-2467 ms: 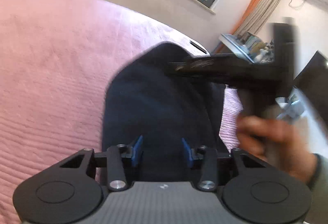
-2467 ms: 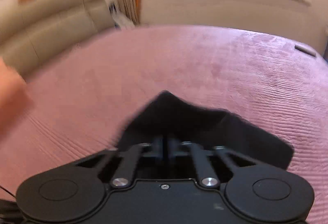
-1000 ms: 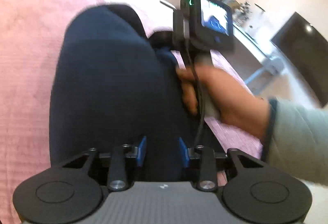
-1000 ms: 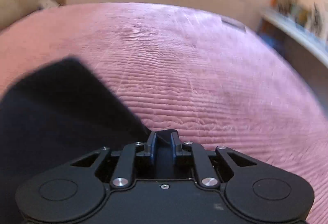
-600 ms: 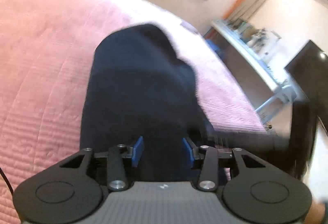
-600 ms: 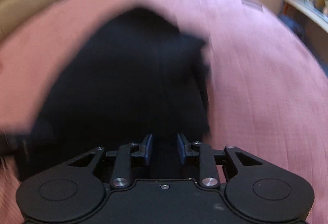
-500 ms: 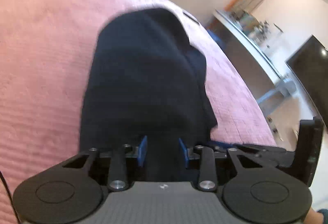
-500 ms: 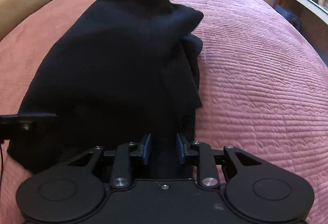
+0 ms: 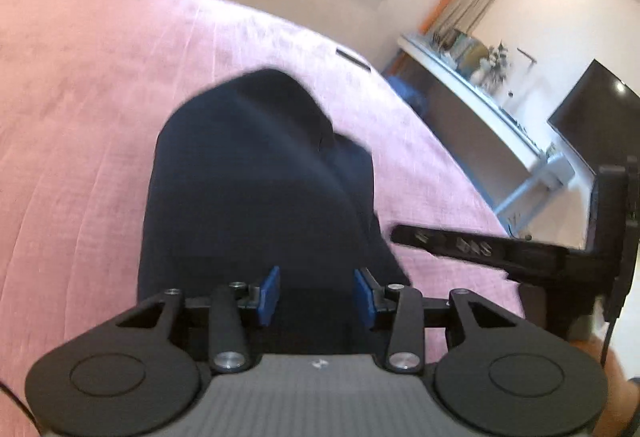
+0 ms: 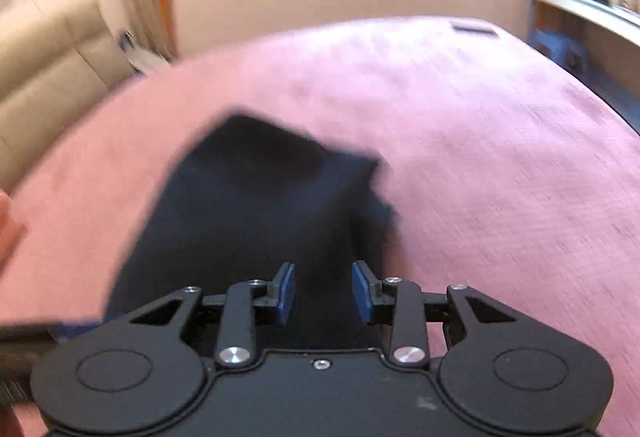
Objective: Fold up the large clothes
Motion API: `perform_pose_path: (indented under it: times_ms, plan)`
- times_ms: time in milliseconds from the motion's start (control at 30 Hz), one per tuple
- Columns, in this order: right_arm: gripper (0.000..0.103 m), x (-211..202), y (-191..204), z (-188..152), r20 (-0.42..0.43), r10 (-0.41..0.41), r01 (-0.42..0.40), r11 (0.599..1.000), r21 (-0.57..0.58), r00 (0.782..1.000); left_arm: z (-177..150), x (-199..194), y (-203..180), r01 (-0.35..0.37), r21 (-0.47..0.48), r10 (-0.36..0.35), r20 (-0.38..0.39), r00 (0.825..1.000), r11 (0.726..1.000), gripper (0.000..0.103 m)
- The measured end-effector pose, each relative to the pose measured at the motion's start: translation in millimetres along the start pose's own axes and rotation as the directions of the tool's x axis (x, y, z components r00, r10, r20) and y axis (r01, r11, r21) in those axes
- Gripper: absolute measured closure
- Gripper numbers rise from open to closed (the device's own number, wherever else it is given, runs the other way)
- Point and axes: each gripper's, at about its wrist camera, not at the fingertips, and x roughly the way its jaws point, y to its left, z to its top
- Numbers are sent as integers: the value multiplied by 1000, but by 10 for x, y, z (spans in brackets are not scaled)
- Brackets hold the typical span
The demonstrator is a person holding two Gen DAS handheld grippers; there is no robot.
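We find the dark garment [image 9: 256, 189] lying folded on the pink bedspread [image 9: 80, 109], a long dark shape running away from both cameras toward the window wall. Its far end is rounded, and a second layer shows along its right edge.

Left tool [image 9: 316, 295]: it hangs over the near end of the garment, pointing down along its length. The blue pads [image 9: 269, 295] stand apart and the jaws are opening. We see dark cloth behind the gap, but the pads do not press on it; nothing is pinched.

Right tool [image 10: 323, 293]: likewise over the near end of the garment, toward its right edge, with pink bedspread showing off to the right of its fingers. Its jaws are opening too, the pads spread with cloth visible beyond the gap but no grip on it. This view is blurred.

In the left wrist view we also note the right tool's body at the right edge, over the bedspread just beside the garment, with part of a hand [image 9: 616, 377] below it.
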Motion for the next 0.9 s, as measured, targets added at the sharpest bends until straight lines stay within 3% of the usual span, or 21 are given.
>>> perform_pose_path:
  times_ms: [67,167,267,367,400,433,467,500,633,700,800,900]
  plan:
    - [64,306,135,183,51,0,3,999,-51,999,117,140,2,-47,17,47,19,999,999,60]
    - [75,1062,119,312,-65,-107,100,989,-105,992,185,307,149,-53,-25,53,2,999,998,62]
    - [76,1391,-97,337,-78,-117,114,993,-42,990,191,428,250,-40,-18,39,-34,999,999,69]
    - [76,1150,-191,411,-71,-123,124,992,3,990,209,307,193,-31,1,31,-31,999,1000,66]
    - [70,1030,-233,400,-68,-114,116,993,20,991,187,241,205,-19,-15,19,-24,1000,1000,64]
    - [46,867,-282,366,-68,-110,113,993,33,992,160,195,220,-14,-32,13,-23,1000,999,64]
    - [31,767,-310,328,-71,-112,115,993,41,991,134,153,228,-15,-46,14,-22,1000,999,63]
    - [22,594,-351,262,-71,-105,109,993,56,992,111,71,231,-18,-53,17,-17,1000,998,61]
    - [22,64,-548,-60,-116,-24,40,990,138,993,81,-179,153,-23,-17,23,-13,1000,1000,32]
    - [22,-115,-633,-217,-173,25,14,976,218,985,64,-271,89,-61,5,61,-23,998,998,22]
    - [20,-273,-687,-386,-210,107,-41,954,298,972,52,-362,71,-101,25,102,-30,994,995,22]
    - [18,-277,-615,-430,-216,121,-54,955,292,969,30,-370,110,-147,15,147,-44,988,989,19]
